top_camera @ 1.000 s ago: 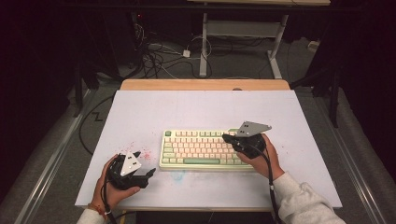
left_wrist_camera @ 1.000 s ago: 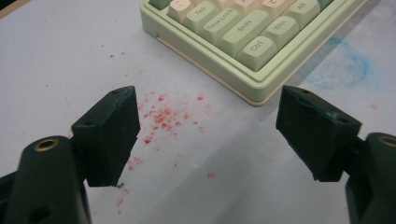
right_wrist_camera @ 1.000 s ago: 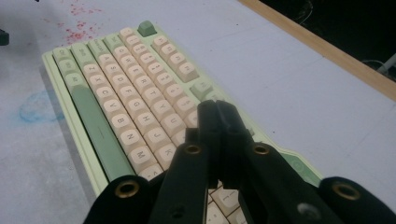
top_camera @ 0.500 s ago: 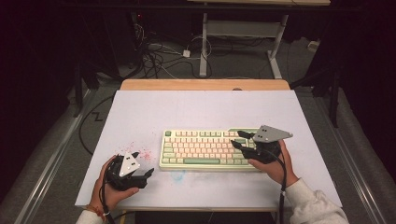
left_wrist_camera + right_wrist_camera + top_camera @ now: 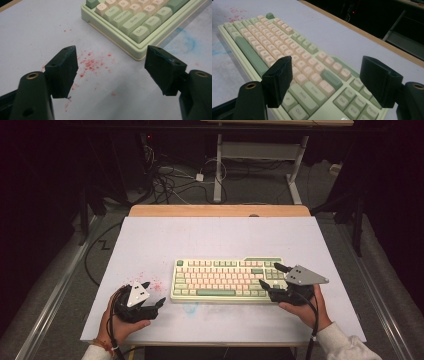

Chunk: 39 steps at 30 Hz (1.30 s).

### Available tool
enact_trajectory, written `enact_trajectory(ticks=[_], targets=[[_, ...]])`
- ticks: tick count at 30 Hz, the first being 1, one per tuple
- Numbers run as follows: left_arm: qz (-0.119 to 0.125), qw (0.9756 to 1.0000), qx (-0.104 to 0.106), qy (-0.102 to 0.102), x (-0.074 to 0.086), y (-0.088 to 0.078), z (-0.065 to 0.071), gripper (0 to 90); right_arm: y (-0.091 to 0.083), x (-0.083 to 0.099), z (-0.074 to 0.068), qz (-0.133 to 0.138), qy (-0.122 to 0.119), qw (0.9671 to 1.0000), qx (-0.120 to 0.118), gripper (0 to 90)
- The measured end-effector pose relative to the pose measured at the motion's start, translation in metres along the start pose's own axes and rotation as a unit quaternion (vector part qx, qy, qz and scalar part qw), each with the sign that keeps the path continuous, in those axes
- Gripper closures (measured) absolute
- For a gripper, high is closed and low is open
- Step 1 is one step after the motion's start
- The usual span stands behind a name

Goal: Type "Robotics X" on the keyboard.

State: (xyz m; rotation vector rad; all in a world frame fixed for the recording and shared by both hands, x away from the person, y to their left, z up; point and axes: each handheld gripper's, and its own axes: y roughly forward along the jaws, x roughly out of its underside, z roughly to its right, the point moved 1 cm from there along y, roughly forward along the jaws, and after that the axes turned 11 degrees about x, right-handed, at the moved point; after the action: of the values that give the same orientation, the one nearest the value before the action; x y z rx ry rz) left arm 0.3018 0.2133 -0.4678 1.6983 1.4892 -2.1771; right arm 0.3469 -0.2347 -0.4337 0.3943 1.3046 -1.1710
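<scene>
The keyboard (image 5: 227,279) lies flat on the white table cover (image 5: 215,237), a little toward the person's side of its middle, with its long edge square to the table's near edge. The right gripper (image 5: 274,276) sits at the keyboard's right end; its jaws have just been opening and now stand wide over the right-hand keys with nothing between them, so it seems to have let go of a key. The left gripper (image 5: 152,293) rests on the cover just off the keyboard's left end, beside the red specks (image 5: 91,62), its jaws wide and empty, having just closed a little.

If the work is pressing or gripping keys, it looks best to bring the right gripper (image 5: 325,82) down square over one chosen key so neighbouring caps stay untouched. The left gripper (image 5: 111,72) could steady the keyboard (image 5: 140,25) at its near left corner, so it does not slide on the smooth cover.
</scene>
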Motion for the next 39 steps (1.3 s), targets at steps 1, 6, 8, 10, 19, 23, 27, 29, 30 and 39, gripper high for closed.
enact_trajectory(ticks=[1, 6, 8, 10, 19, 23, 27, 29, 30, 39], targets=[[0.003, 1.0, 0.002, -0.002, -0.002, -0.001, 0.0, 27.7, -0.002, 0.003, 0.0, -0.001, -0.001, 1.0, 0.002, 26.5], [0.017, 0.9996, 0.023, -0.002, -0.01, -0.002, 0.0, 37.1, -0.011, 0.016, -0.001, -0.014, 0.004, 0.9998, 0.016, 25.6], [0.021, 0.9992, 0.033, -0.001, -0.016, -0.002, 0.0, 43.9, -0.015, 0.021, -0.002, -0.02, -0.005, 0.9995, 0.023, 25.0], [0.023, 0.9988, 0.043, -0.002, -0.023, 0.0, -0.001, 49.4, -0.017, 0.025, -0.002, -0.025, -0.004, 0.9993, 0.027, 24.4], [0.015, 0.9953, 0.092, 0.027, -0.059, 0.017, 0.01, 84.0, -0.021, 0.033, -0.004, -0.037, 0.003, 0.9988, 0.031, 24.4], [0.005, 0.9926, 0.113, 0.046, -0.075, 0.031, 0.019, 87.6, -0.02, 0.033, -0.006, -0.037, 0.0, 0.999, 0.027, 24.4], [-0.003, 0.99, 0.128, 0.06, -0.09, 0.045, 0.027, 87.8, -0.019, 0.033, -0.007, -0.038, -0.003, 0.999, 0.023, 24.4], [-0.005, 0.9891, 0.132, 0.064, -0.098, 0.053, 0.03, 87.7, -0.018, 0.033, -0.007, -0.038, -0.006, 0.999, 0.023, 24.4], [-0.006, 0.9884, 0.137, 0.066, -0.101, 0.056, 0.032, 87.7, -0.018, 0.034, -0.007, -0.04, -0.006, 0.999, 0.021, 24.4], [-0.03, 0.9836, 0.154, 0.089, -0.12, 0.089, 0.045, 87.8, -0.019, 0.036, -0.006, -0.042, -0.006, 0.9989, 0.02, 24.5]])
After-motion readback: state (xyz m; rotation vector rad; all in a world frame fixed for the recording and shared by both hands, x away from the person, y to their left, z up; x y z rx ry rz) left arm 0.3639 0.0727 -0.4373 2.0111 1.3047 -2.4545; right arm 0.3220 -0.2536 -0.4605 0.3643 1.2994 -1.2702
